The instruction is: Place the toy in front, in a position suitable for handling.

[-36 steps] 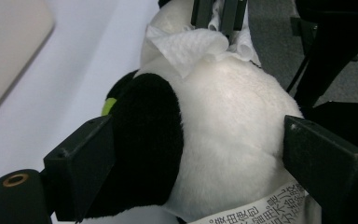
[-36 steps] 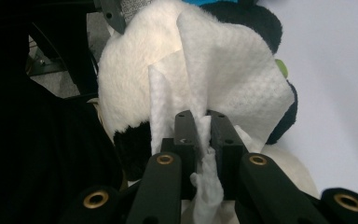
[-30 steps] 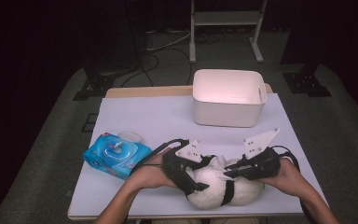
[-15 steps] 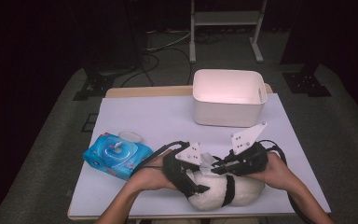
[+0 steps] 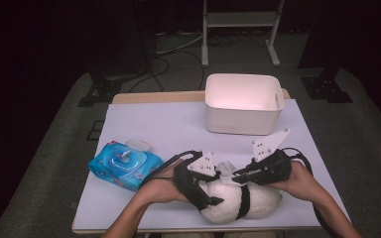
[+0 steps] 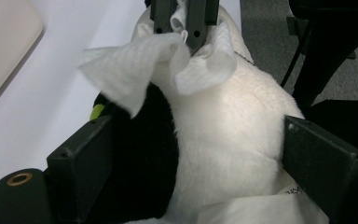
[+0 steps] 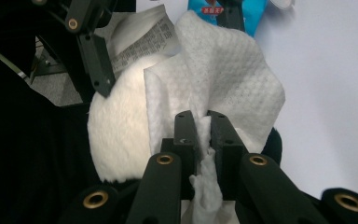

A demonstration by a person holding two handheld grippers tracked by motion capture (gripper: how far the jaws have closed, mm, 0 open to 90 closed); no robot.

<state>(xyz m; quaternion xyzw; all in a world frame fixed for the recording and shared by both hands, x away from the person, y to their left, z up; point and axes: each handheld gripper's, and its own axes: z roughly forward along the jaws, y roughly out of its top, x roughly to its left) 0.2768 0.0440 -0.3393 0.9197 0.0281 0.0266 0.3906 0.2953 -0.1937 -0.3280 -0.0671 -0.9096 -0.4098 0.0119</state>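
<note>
A white plush toy with a black band lies at the table's front edge. My left gripper clasps it: in the left gripper view the two wide-set jaws press on the black and white sides of the toy. My right gripper is shut on a white wet wipe, which bunches between its fingertips and drapes over the toy's white fur. From the left gripper view, the right gripper comes in from the top holding the wipe against the toy.
A blue pack of wet wipes with its lid open lies at the front left. A white rectangular bin stands at the back right of the white table. A printed fabric label sticks out of the toy.
My right gripper has slid left across the toy with the wipe, toward the left gripper. The left gripper and the toy have stayed where they were.
</note>
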